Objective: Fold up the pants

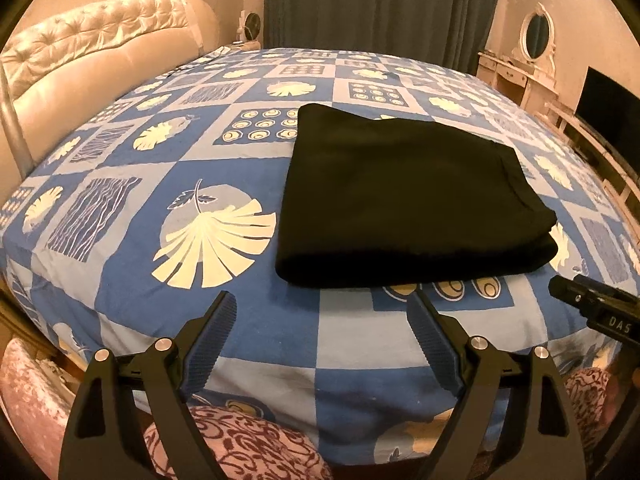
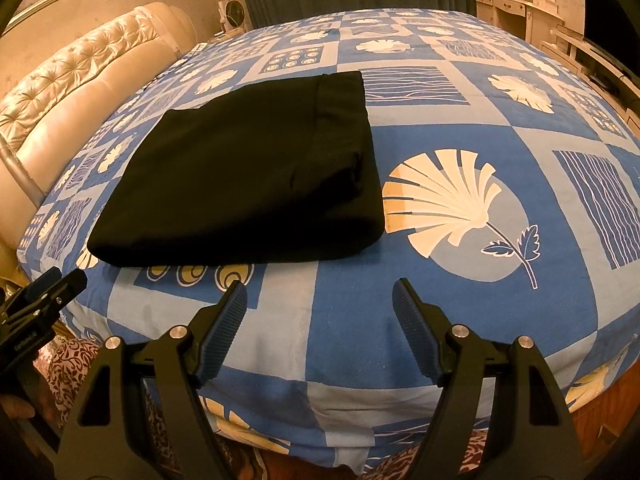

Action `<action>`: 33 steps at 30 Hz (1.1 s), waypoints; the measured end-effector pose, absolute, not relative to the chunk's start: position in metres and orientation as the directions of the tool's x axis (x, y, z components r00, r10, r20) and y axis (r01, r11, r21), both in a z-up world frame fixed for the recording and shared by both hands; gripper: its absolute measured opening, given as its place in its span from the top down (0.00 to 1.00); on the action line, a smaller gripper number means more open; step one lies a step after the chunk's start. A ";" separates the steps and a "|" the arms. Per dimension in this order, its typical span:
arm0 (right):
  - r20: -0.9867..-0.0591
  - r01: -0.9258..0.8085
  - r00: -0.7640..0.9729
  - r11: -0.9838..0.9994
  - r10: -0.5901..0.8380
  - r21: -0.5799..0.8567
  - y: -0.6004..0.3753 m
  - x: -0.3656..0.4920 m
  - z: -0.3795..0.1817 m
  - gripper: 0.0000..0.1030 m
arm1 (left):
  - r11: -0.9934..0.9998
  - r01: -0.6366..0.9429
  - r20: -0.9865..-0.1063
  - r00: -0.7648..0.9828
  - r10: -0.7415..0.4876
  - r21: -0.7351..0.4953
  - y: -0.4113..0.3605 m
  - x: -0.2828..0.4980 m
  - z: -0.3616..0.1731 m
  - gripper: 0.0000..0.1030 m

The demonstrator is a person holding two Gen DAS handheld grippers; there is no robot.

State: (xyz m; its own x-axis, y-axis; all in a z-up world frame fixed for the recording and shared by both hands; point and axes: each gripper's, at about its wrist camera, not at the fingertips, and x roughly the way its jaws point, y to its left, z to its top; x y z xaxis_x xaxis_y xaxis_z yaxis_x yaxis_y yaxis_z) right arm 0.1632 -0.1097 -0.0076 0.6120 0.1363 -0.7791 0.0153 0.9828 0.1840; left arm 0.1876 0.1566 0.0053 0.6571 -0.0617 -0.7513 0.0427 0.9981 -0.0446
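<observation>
The black pants [image 1: 404, 196] lie folded into a thick flat rectangle on the blue patterned bed sheet [image 1: 208, 160]; the right wrist view shows the same bundle [image 2: 248, 176] left of centre. My left gripper [image 1: 322, 300] hovers open over the bed's near edge, just short of the pants' front fold, with nothing between its ribbed blue pads. My right gripper [image 2: 320, 288] is open too, empty, a little nearer than the pants' right front corner. Each gripper shows at the edge of the other's view: the right one [image 1: 592, 308], the left one [image 2: 40, 304].
A tufted cream headboard [image 1: 100, 52] runs along the left side of the bed. Dark curtains [image 1: 380, 4] hang behind it. A white dressing table with an oval mirror [image 1: 536, 36] and a dark screen [image 1: 608, 100] stand at the far right. Patterned pink fabric [image 1: 240, 448] lies below the bed edge.
</observation>
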 end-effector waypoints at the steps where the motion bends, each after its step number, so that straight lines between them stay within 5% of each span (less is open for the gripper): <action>1: -0.779 0.015 0.612 0.983 0.136 0.184 -0.110 0.163 -0.008 0.27 | 0.998 0.046 -0.754 0.654 -0.067 -0.049 0.157 0.189 0.006 0.17; 14: -0.782 0.006 0.605 0.982 0.146 0.188 -0.110 0.165 -0.011 0.27 | 0.998 0.040 -0.698 0.716 0.012 0.058 0.147 0.182 0.016 0.17; 25: -0.786 0.003 0.599 0.982 0.151 0.191 -0.111 0.165 -0.011 0.27 | 0.989 0.063 -0.711 0.690 -0.139 -0.132 0.150 0.185 0.025 0.16; 29: -0.789 0.003 0.595 0.981 0.153 0.193 -0.112 0.165 -0.011 0.27 | 1.000 0.001 -0.733 0.680 -0.023 -0.030 0.145 0.189 0.028 0.12; 33: -0.793 0.004 0.590 0.982 0.151 0.190 -0.113 0.166 -0.012 0.27 | 0.997 0.064 -0.656 0.754 -0.024 0.038 0.138 0.182 0.038 0.12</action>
